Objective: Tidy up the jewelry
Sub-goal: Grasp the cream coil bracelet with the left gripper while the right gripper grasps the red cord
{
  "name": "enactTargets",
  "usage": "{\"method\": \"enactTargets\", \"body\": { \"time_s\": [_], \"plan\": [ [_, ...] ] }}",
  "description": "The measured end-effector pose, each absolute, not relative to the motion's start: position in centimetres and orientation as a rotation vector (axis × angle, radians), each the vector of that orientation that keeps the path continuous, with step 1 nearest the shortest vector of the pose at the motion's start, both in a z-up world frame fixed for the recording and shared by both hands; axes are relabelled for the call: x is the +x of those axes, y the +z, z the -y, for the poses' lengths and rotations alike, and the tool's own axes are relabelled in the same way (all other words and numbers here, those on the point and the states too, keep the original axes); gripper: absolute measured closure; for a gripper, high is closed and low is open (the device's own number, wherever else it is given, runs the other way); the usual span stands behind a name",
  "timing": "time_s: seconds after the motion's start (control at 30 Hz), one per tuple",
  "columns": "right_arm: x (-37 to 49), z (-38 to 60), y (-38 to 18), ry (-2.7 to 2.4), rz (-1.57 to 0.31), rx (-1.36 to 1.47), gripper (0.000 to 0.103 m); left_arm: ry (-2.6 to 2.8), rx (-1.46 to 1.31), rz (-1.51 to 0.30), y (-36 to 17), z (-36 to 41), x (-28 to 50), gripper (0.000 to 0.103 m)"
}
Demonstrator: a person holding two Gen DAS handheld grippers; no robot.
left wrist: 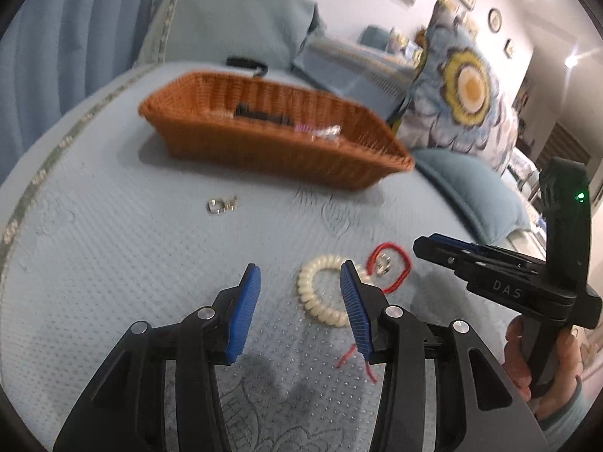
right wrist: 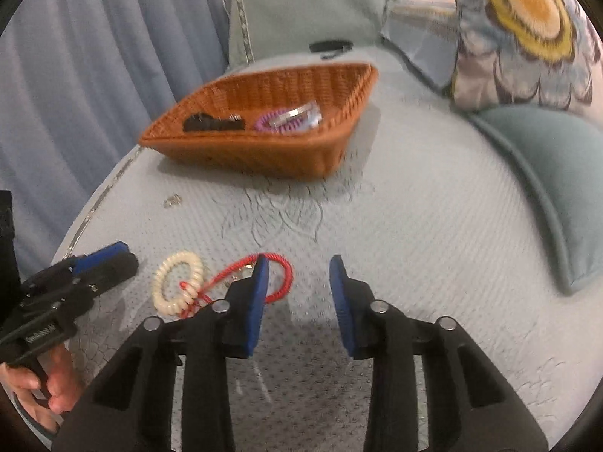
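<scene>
A brown wicker basket (left wrist: 264, 143) sits on the blue bedspread; it also shows in the right wrist view (right wrist: 264, 150), holding a black clip (right wrist: 211, 123) and a purple coil with a silver bangle (right wrist: 290, 118). A cream coil bracelet (left wrist: 320, 293) (right wrist: 177, 286) and a red cord bracelet (left wrist: 392, 263) (right wrist: 279, 275) with a small metal charm lie close in front of both grippers. Small silver rings (left wrist: 220, 205) (right wrist: 172, 199) lie apart to the left. My left gripper (left wrist: 301, 301) is open just above the cream coil. My right gripper (right wrist: 297, 297) is open beside the red cord, empty.
A flowered pillow (left wrist: 463, 86) and a plain blue cushion (right wrist: 557, 173) stand at the right. A blue pillow (left wrist: 233, 22) and a black object (left wrist: 247, 64) lie behind the basket. A blue curtain (right wrist: 94, 75) hangs at the left.
</scene>
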State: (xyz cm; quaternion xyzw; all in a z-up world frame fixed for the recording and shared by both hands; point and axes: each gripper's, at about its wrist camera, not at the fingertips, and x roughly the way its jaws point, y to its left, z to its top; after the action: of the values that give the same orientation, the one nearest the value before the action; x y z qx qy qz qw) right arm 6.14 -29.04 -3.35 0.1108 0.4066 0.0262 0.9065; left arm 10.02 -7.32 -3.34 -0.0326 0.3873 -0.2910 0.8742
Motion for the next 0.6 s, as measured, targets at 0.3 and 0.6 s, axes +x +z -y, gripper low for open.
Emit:
{"method": "enactTargets", "body": {
  "time_s": [0.3,0.6],
  "plan": [
    [7.3,27.0,-4.3,0.025,-0.879,0.123,0.078,-0.523,0.066,-0.846,-5.0,9.6,10.8,0.069],
    [7.2,26.0,-4.3,0.01,-0.879,0.063,0.078,-0.521,0.005,-0.871,-4.9,7.7,11.4,0.089]
  ]
}}
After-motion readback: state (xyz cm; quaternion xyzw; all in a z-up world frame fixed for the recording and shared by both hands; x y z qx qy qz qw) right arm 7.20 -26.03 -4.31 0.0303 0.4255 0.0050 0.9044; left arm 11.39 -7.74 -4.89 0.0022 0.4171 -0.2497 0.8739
